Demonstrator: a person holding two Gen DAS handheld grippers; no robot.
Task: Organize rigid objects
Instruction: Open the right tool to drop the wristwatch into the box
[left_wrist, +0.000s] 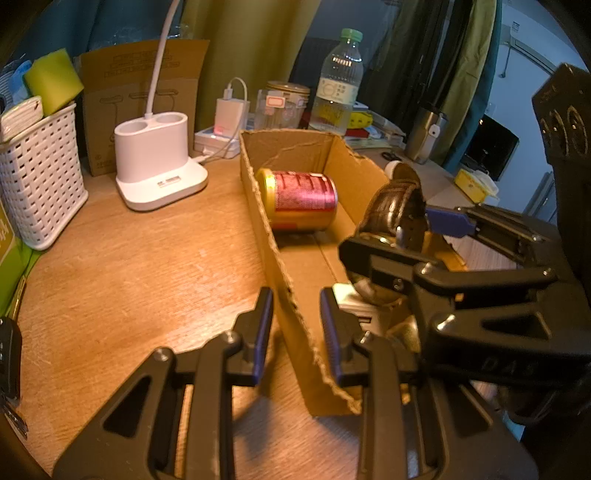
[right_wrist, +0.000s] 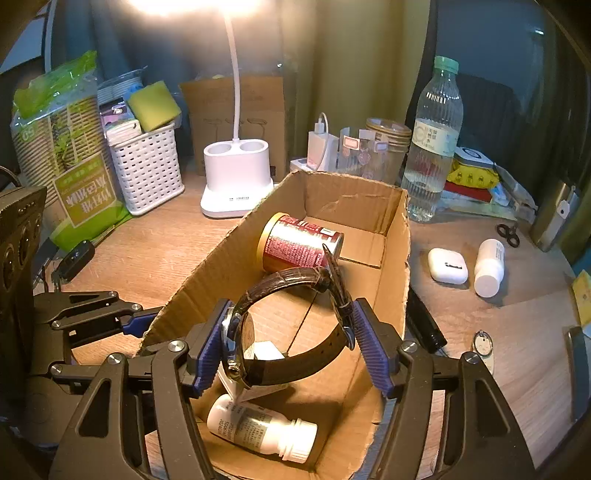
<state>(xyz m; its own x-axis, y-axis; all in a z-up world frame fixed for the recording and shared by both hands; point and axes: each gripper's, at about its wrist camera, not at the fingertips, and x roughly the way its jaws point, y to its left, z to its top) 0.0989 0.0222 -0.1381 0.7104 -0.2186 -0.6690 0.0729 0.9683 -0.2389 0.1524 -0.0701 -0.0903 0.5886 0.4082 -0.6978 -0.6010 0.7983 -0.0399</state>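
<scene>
An open cardboard box (right_wrist: 395, 236) lies on the wooden desk. Inside lie a red and gold can (right_wrist: 299, 243) on its side and a white pill bottle (right_wrist: 258, 428) near the front. My right gripper (right_wrist: 291, 350) is shut on a dark leather wristwatch (right_wrist: 280, 284) and holds it over the box. In the left wrist view the box (left_wrist: 273, 258), the can (left_wrist: 301, 199) and the watch (left_wrist: 397, 206) show too. My left gripper (left_wrist: 295, 328) straddles the box's left wall, its jaws a little apart from the cardboard, holding nothing.
On the desk right of the box lie a white earbud case (right_wrist: 447, 266), a white bottle (right_wrist: 489, 267), small scissors (right_wrist: 509, 233) and a black pen (right_wrist: 424, 321). Behind stand a water bottle (right_wrist: 432, 140), a lamp base (right_wrist: 236, 177) and a white basket (right_wrist: 147, 170).
</scene>
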